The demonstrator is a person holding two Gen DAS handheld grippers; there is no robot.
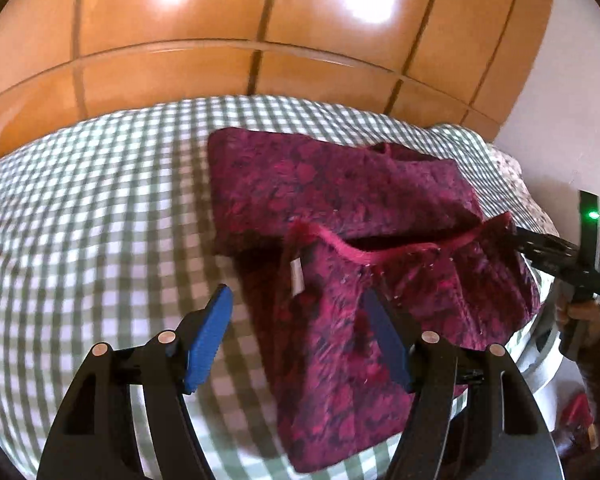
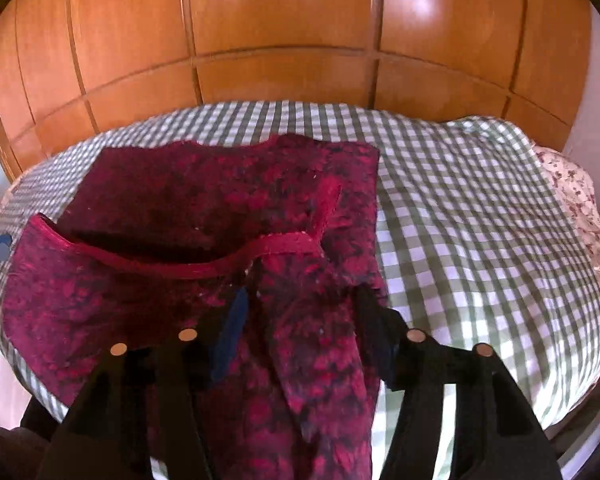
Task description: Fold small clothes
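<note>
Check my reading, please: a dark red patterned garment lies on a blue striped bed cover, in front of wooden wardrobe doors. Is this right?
Not quite. The bed cover is green and white checked, not blue striped; the right wrist view shows it plainly. The rest holds: the dark red patterned garment lies on it, before the wooden wardrobe doors.

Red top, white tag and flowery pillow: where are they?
red top [image 2: 172,200], right wrist view, on its folded body.
white tag [image 1: 296,278], left wrist view, on its middle.
flowery pillow [image 2: 576,196], right wrist view, on its printed cover.

Home bedroom: bed w/ green-checked sheet [image 2: 480,220], wooden wardrobe doors [image 2: 284,12] behind, floral pillow [image 2: 580,200].
</note>
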